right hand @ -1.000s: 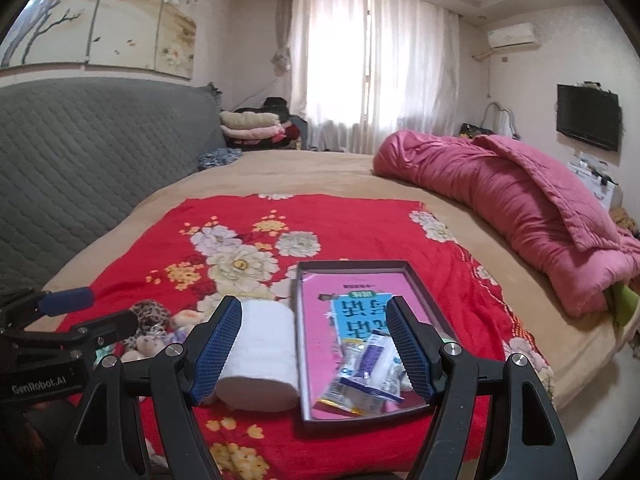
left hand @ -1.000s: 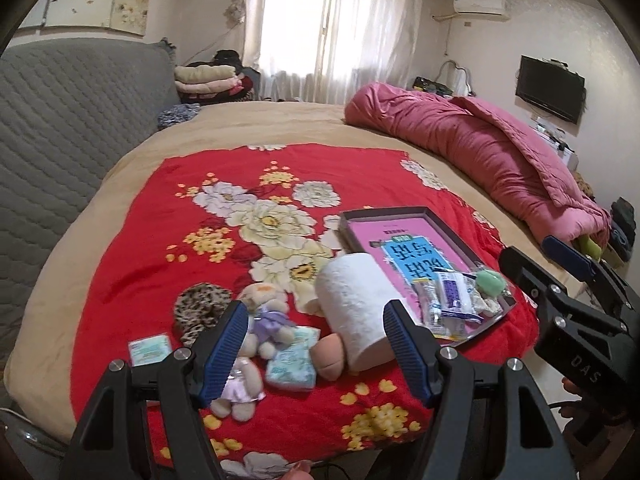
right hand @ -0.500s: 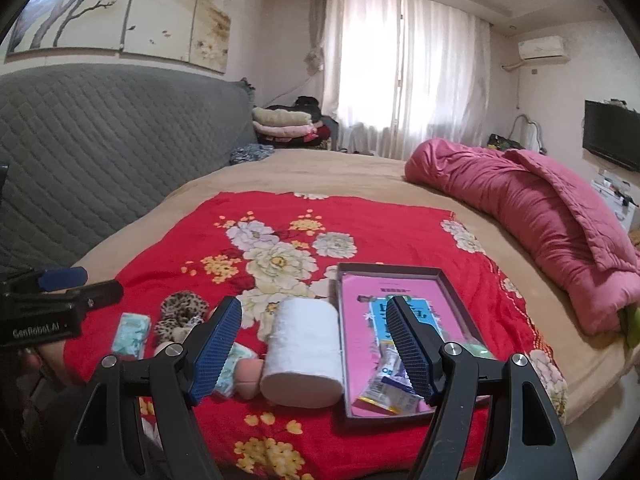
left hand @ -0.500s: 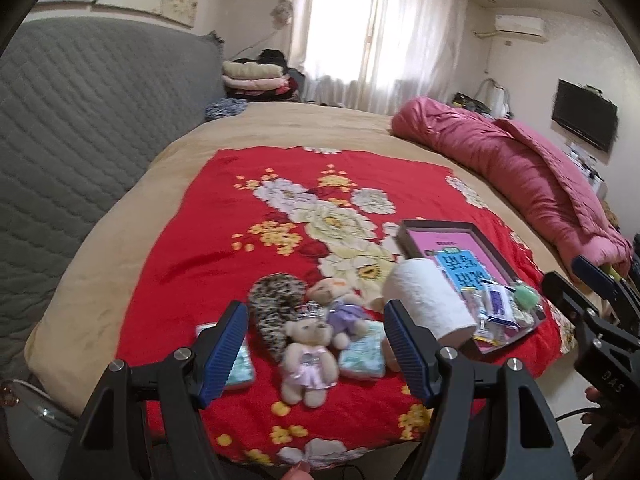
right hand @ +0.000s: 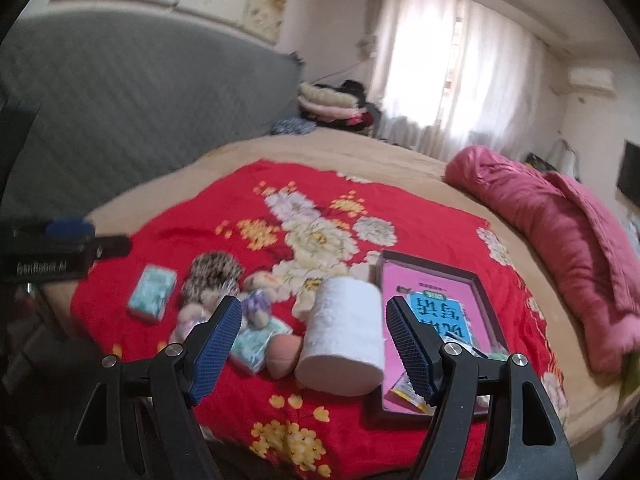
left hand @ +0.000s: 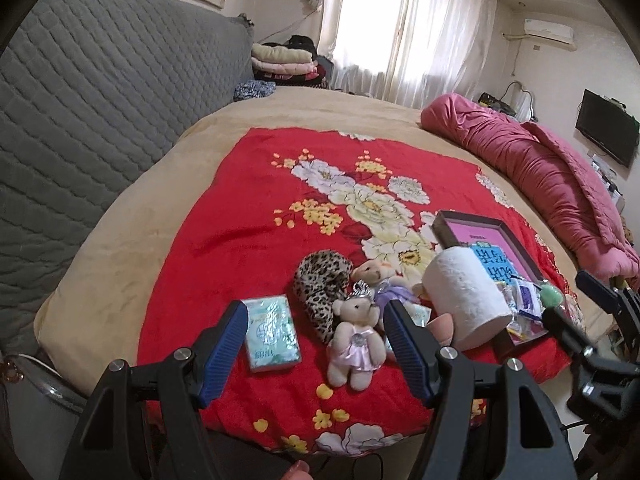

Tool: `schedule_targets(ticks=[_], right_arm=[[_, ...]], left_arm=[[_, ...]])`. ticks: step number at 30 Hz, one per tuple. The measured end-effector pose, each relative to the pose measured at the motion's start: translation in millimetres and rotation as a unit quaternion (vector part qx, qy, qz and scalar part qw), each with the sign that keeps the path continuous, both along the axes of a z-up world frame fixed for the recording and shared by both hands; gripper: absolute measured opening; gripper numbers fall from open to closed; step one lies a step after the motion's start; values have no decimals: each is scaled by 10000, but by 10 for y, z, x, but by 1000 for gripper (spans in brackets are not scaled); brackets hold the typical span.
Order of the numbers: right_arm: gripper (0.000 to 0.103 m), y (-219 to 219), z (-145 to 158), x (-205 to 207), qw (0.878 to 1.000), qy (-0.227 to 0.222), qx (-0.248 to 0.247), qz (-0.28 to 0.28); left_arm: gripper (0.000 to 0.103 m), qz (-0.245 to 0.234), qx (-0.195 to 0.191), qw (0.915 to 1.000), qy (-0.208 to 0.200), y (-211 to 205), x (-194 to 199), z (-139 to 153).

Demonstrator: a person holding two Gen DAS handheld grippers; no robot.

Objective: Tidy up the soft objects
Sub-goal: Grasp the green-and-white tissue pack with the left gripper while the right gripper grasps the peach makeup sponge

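Both tongs swung leftward, left tongs (left hand: pixel 316 340) and right tongs (right hand: pixel 314 344) wide open, empty, paper roll (right hand: pixel 344 344) beside tray (right hand: pixel 486 300)

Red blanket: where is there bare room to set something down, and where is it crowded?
Free: the far half of the red blanket, between the headboard and the pink quilt; also the strip left of the tissue pack. Crowded: the near right, where bears, paper roll and tray cluster.

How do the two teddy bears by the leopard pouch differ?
The near bear wears a pink dress and a silver crown and lies fully in view; the far bear wears purple and is partly hidden behind it. Both are small beige plush, lying on the red blanket.
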State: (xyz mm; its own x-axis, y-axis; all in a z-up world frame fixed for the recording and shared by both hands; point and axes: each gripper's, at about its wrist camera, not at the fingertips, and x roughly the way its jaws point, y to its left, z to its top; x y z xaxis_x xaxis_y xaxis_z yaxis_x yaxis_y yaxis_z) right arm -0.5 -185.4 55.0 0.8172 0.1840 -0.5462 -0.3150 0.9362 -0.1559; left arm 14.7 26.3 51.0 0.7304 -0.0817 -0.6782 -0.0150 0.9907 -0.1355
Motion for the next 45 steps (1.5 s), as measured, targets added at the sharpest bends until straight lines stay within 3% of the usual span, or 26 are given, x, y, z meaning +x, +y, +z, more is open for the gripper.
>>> schedule_targets(ticks=[7, 21, 30, 38, 43, 44, 45], right_arm=[[76, 315, -396, 25, 9926, 56, -1065, 586], [76, 502, -966, 337, 9726, 246, -2147, 855], [76, 715, -1363, 544, 9354, 288, -3296, 1248], [76, 796, -1545, 771, 9141, 569, -3678, 1606], [75, 823, -1691, 836, 8909, 713, -4072, 1885], [71, 829, -1724, 834, 8862, 757, -4127, 1967], [62, 844, -1764, 840, 8815, 855, -4151, 2082]], left_arm=[[70, 42, 50, 9997, 241, 53, 68, -223], [70, 437, -112, 9943, 962, 272, 386, -792], [70, 278, -35, 9931, 1135, 199, 514, -972], [70, 329, -134, 9919, 1218, 259, 596, -1058], [70, 411, -186, 9904, 1305, 303, 651, -1119], [70, 413, -181, 9902, 1321, 302, 666, -1131], [70, 413, -173, 9900, 1338, 298, 676, -1141]])
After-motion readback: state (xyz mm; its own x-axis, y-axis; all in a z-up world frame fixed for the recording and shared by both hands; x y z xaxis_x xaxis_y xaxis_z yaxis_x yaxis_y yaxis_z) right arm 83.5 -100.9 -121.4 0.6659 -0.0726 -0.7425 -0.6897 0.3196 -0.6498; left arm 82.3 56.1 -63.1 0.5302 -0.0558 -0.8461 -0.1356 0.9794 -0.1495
